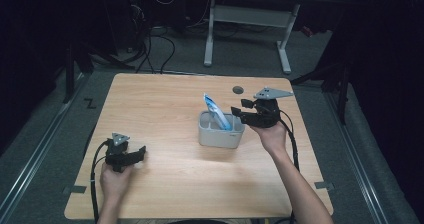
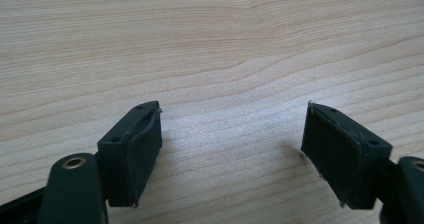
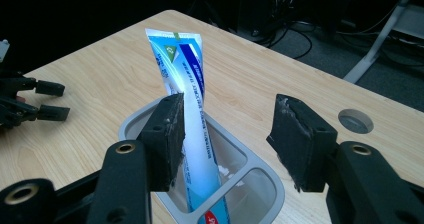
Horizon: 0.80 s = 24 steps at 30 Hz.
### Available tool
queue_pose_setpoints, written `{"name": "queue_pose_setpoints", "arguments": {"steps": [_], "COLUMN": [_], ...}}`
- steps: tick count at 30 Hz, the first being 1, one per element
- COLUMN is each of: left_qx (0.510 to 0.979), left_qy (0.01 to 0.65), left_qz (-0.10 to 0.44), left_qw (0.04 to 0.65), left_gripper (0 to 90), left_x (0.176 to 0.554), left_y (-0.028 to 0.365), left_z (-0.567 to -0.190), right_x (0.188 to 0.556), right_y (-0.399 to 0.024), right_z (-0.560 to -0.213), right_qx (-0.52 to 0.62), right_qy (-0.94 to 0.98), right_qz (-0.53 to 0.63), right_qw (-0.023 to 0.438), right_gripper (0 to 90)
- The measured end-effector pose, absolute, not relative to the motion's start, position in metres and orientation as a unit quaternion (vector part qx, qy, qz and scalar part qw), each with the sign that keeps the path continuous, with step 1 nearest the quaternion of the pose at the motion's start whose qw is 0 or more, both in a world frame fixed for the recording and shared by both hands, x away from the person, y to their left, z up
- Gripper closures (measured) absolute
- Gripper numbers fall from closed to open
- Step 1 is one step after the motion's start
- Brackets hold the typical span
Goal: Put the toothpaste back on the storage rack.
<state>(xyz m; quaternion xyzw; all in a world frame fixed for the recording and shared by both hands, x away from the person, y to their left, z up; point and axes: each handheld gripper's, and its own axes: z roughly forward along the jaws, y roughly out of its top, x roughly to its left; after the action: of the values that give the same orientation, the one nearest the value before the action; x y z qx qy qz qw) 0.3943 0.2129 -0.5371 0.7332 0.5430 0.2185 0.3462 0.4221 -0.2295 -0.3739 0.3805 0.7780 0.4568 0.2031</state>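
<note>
Dark floor and cables ring your wooden table (image 1: 165, 104), which is bare apart from one grey caddy (image 1: 220, 136) near its middle. A blue-and-white toothpaste tube (image 1: 216, 112) stands in that caddy, cap end down, its long axis leaning up and away to the far left with the flat crimped end topmost.

Your right claw (image 1: 238, 112) sits just beside the caddy's right rim, jaws partly open and holding nothing. Seen from that claw, the tube (image 3: 192, 114) rises just ahead, partly behind the left jaw and not pressed by it, while the right jaw stands apart over the caddy's (image 3: 260, 171) other compartment. To take the tube you would likely shift the claw a little toward its own left so the tube sits between the pads (image 3: 172, 134).

Your left claw (image 1: 141, 152) rests well apart near the front left, jaws wide over bare wood (image 2: 230, 74), holding nothing. Open tabletop lies on every side of the caddy, and the far right edge is close behind your right hand (image 1: 272, 134).
</note>
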Motion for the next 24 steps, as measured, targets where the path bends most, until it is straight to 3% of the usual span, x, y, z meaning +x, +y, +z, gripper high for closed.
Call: {"name": "queue_pose_setpoints", "arguments": {"steps": [24], "left_qx": [0.733], "left_qy": [0.543], "left_qz": [0.219], "left_qw": [0.346], "left_gripper": [24.4], "left_x": [0.394], "left_y": [0.213], "left_z": [-0.537], "right_x": [0.408], "right_y": [-0.249], "right_z": [-0.365], "right_qx": [0.392], "right_qy": [0.768], "right_qz": [0.46], "right_qw": [0.21], "right_gripper": [47.8]}}
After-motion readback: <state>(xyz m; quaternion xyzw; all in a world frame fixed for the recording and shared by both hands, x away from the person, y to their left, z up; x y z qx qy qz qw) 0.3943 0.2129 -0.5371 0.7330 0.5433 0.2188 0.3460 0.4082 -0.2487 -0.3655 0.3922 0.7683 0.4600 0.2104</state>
